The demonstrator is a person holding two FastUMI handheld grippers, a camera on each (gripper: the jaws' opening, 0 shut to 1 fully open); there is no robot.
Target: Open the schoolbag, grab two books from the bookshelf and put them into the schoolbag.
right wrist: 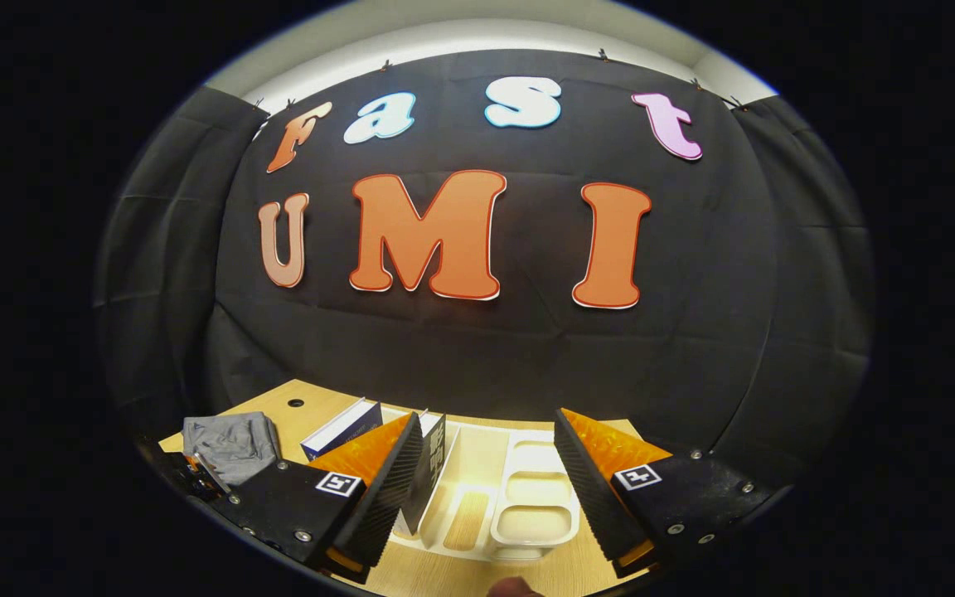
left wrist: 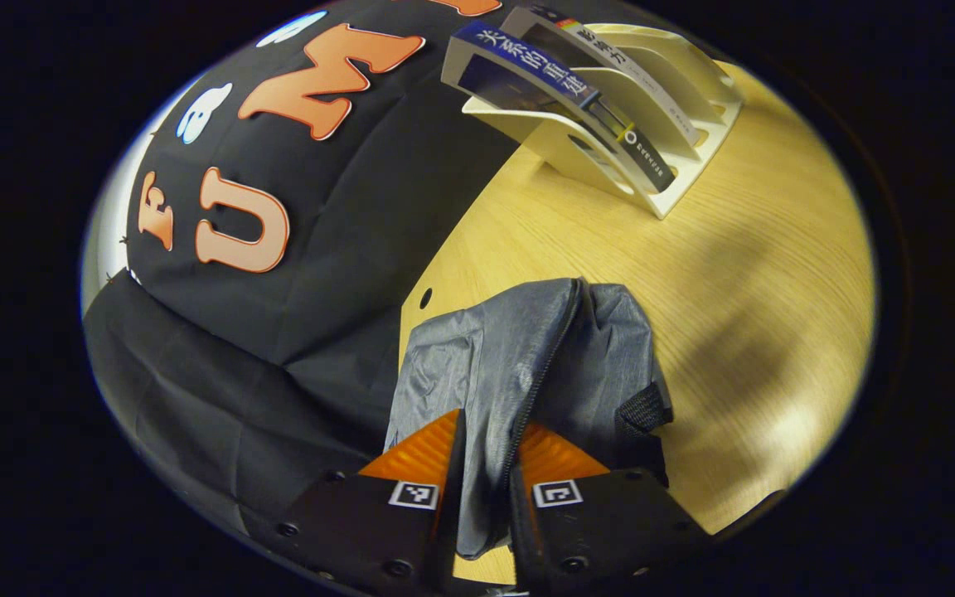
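Two books [right wrist: 345, 427] sit racked ahead of the spread-wide right gripper [right wrist: 486, 481]; left gripper [left wrist: 486, 464] pinches the schoolbag [left wrist: 519, 356] fabric beside its zipper. Fetch step: close on a spine next.

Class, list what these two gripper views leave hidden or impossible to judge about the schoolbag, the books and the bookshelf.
1. Schoolbag, left gripper view: its lower part is hidden behind the left gripper; whether the zipper is open cannot be judged.
2. Schoolbag inside: folded fabric hides it.
3. Bookshelf, right gripper view: the right gripper fingers cover both sides; its near end is cut off.
4. Books: their covers are hidden by the shelf dividers.
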